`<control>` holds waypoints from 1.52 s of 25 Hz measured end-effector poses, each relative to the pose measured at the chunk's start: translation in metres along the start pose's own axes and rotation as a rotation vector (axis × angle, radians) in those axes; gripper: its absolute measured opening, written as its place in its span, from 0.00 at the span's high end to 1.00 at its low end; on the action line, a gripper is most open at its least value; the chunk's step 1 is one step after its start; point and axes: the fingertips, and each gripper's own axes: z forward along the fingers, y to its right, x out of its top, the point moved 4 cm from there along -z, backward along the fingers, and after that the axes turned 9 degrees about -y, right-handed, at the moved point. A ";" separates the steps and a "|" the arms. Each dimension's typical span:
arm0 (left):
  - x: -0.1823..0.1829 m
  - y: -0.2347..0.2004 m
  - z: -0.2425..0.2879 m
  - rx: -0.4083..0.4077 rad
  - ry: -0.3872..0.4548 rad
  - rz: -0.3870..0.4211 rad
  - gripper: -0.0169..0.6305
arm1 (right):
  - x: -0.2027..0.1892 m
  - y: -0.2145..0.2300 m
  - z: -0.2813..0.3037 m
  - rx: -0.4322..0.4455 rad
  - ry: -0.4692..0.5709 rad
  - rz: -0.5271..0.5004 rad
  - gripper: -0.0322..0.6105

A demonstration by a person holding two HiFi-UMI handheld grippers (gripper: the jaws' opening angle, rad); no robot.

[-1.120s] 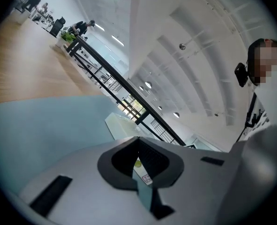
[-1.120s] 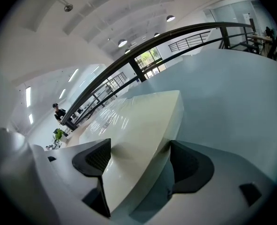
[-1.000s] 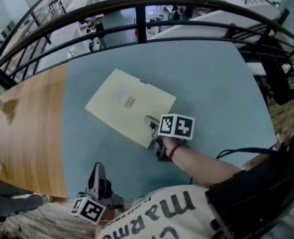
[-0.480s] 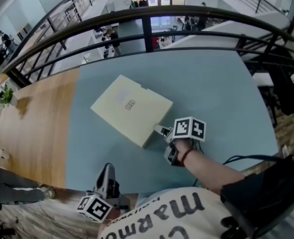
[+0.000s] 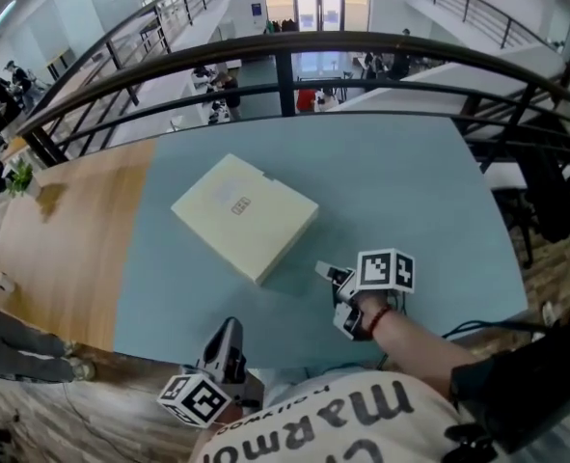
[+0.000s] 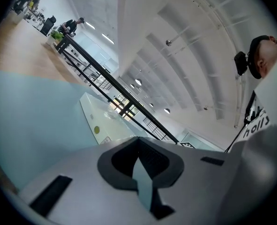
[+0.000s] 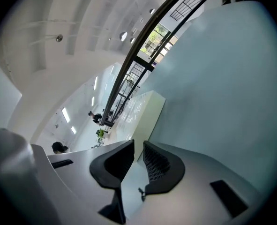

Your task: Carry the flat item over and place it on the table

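Observation:
The flat item is a cream box (image 5: pixel 244 215) with a small label, lying flat on the blue-grey table (image 5: pixel 400 181). In the right gripper view the box (image 7: pixel 145 114) shows edge-on ahead of the jaws. My right gripper (image 5: pixel 325 271) sits to the right of the box's near corner, clear of it. Its jaws are closing to a narrow slit (image 7: pixel 138 143) with nothing between them. My left gripper (image 5: pixel 230 326) hangs at the table's near edge, shut and empty (image 6: pixel 138 142). From there the box (image 6: pixel 98 118) lies well ahead.
A wooden surface (image 5: pixel 63 230) adjoins the blue-grey top on the left. A dark curved railing (image 5: pixel 285 51) runs behind the table's far edge, with an open drop to a lower floor beyond. The person's arm and torso fill the bottom of the head view.
The right gripper let go of the box's near corner, drew back towards the person and closed its jaws. The box stays flat on the table. The left gripper barely moved.

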 end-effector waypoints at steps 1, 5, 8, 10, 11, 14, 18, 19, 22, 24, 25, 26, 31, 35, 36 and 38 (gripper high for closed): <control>-0.006 0.005 0.002 -0.007 -0.008 0.000 0.97 | -0.002 0.002 -0.008 -0.002 0.002 -0.013 0.84; -0.028 0.021 0.007 -0.034 -0.048 0.012 0.97 | -0.013 0.018 -0.037 -0.017 0.032 -0.011 0.84; -0.048 0.033 0.007 -0.052 -0.063 0.023 0.97 | -0.029 0.037 -0.060 -0.036 0.045 -0.008 0.84; -0.065 0.042 0.006 -0.063 -0.068 0.028 0.97 | -0.040 0.051 -0.077 -0.042 0.053 -0.001 0.84; -0.073 0.046 0.006 -0.067 -0.069 0.028 0.97 | -0.045 0.058 -0.084 -0.043 0.059 0.006 0.84; -0.082 0.042 -0.004 -0.066 -0.069 0.016 0.97 | -0.058 0.067 -0.094 -0.048 0.085 0.039 0.84; -0.072 0.040 -0.027 -0.068 -0.078 0.038 0.97 | -0.080 0.066 -0.109 -0.054 0.134 0.110 0.84; -0.069 0.042 -0.032 -0.075 -0.081 0.050 0.97 | -0.083 0.065 -0.113 -0.056 0.155 0.120 0.84; -0.071 0.045 -0.042 -0.114 -0.114 0.068 0.97 | -0.094 0.055 -0.124 -0.048 0.216 0.116 0.84; -0.079 0.043 -0.054 -0.141 -0.154 0.070 0.97 | -0.113 0.042 -0.124 -0.034 0.236 0.107 0.84; -0.082 0.041 -0.066 -0.156 -0.174 0.076 0.97 | -0.128 0.034 -0.120 -0.026 0.239 0.108 0.84; -0.083 0.037 -0.081 -0.172 -0.192 0.090 0.97 | -0.147 0.026 -0.114 -0.018 0.238 0.111 0.84; -0.088 -0.007 -0.148 -0.155 -0.233 0.057 0.97 | -0.222 0.001 -0.089 -0.013 0.243 0.173 0.85; -0.088 -0.035 -0.179 -0.149 -0.231 0.007 0.97 | -0.261 -0.025 -0.075 -0.008 0.224 0.102 0.87; -0.087 -0.039 -0.186 -0.161 -0.230 0.006 0.97 | -0.269 -0.029 -0.073 0.003 0.236 0.109 0.87; -0.090 -0.044 -0.196 -0.180 -0.232 0.006 0.97 | -0.280 -0.031 -0.072 0.013 0.266 0.155 0.88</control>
